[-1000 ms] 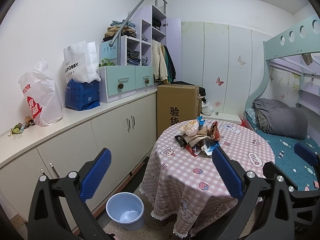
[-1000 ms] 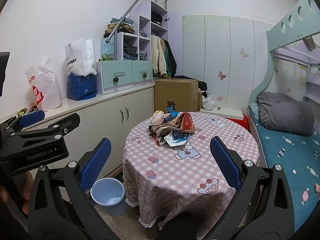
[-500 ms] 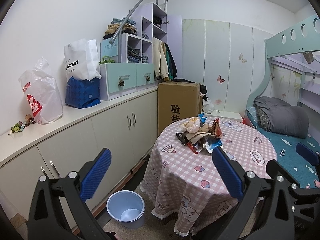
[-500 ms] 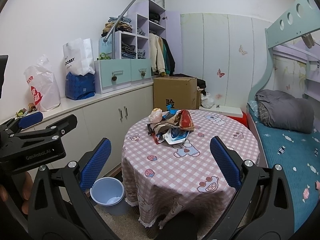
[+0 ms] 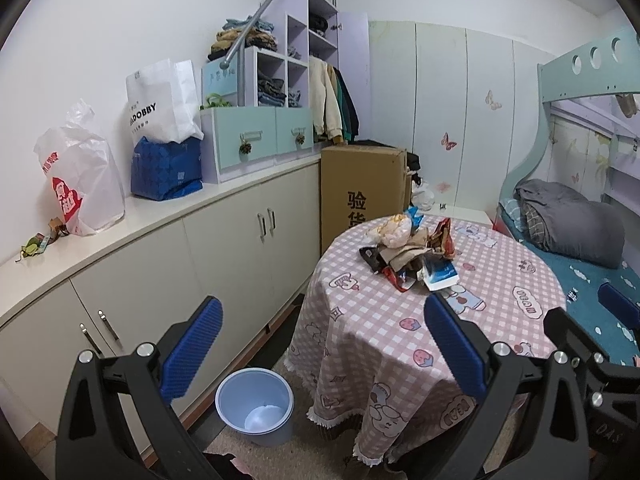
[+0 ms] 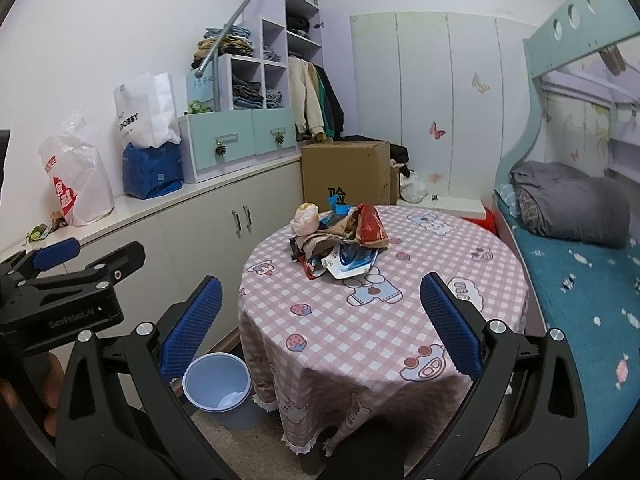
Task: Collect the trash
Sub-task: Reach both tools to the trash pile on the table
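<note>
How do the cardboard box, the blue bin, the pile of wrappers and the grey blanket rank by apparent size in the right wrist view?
1. Grey blanket and cardboard box: look about alike, so unranked.
2. Pile of wrappers.
3. Blue bin, partly hidden by the right gripper; close to the pile, and nearness blurs that ranking.

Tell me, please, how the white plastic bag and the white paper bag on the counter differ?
The plastic bag is crinkled, translucent and slumped, with red print; the paper bag is stiff, opaque and upright, with black lettering. The plastic bag sits on the counter; the paper bag stands higher, behind a blue bag. Both are white.
</note>
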Tool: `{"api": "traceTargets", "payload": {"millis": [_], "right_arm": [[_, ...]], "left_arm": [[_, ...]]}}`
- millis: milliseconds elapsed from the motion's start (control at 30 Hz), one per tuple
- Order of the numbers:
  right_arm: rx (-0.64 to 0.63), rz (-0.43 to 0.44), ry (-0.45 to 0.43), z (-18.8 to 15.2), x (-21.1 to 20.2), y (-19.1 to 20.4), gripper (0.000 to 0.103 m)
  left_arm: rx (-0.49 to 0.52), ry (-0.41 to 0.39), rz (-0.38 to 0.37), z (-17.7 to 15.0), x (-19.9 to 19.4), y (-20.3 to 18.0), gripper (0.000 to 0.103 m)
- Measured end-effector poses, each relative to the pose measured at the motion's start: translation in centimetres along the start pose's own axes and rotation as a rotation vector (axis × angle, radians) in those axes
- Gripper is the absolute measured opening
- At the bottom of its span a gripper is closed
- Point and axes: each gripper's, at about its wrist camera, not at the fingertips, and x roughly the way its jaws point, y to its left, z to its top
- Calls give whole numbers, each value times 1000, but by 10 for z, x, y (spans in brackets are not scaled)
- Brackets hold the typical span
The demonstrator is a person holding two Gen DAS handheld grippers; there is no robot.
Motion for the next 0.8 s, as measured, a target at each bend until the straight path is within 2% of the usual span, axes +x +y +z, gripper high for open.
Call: {"api": "traceTargets", "payload": {"millis": [200, 367, 567, 800], "right_arm": [[53, -11, 86, -14, 43, -27, 97], [125, -36, 147, -25, 83, -61, 97], [196, -67, 194, -28, 134, -99, 97], [255, -42, 187, -4, 184, -122, 97]], "left_arm": [[9, 112, -50, -8, 51, -11, 99], [39, 188, -130, -13, 106, -32, 99], [74, 190, -146, -1, 155, -59, 99], [8, 162, -114, 34, 212, -78, 99]]}}
